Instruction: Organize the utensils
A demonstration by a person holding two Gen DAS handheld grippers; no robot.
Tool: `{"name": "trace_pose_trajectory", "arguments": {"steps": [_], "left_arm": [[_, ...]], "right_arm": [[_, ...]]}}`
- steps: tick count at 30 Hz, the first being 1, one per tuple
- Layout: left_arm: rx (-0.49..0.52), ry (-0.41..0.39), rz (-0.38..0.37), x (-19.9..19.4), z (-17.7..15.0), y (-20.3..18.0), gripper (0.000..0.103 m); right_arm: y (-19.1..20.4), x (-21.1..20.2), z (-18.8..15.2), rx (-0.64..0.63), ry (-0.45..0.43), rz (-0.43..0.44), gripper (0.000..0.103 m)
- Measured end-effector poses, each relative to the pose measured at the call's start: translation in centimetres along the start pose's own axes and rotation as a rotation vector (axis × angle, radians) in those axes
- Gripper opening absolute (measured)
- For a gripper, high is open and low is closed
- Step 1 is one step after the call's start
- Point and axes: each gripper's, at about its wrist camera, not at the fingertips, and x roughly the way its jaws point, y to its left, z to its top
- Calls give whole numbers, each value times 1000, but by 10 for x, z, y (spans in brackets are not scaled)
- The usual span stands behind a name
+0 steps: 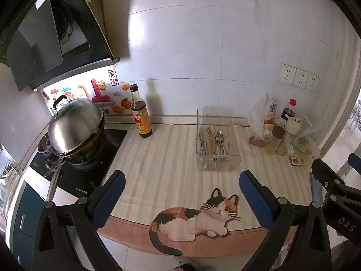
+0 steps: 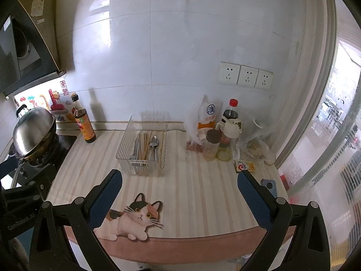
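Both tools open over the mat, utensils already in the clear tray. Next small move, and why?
Probably back both off and stop. The spoons and chopsticks already lie in separate compartments of the clear tray; no loose utensil shows on the striped mat. The left tool and right tool are open, holding nothing.

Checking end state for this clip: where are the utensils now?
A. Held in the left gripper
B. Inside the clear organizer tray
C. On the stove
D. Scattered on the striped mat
B: the spoons and chopsticks lie in the clear organizer tray; both grippers are open and empty.
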Motion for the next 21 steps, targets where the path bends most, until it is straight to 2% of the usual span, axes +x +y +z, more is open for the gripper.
{"name": "trace_pose_trajectory", "arguments": {"steps": [21], "left_arm": [[5, -6, -4, -4, 0, -1, 103]], "right_arm": [[-4, -3, -2, 2, 1, -6, 103]]}}
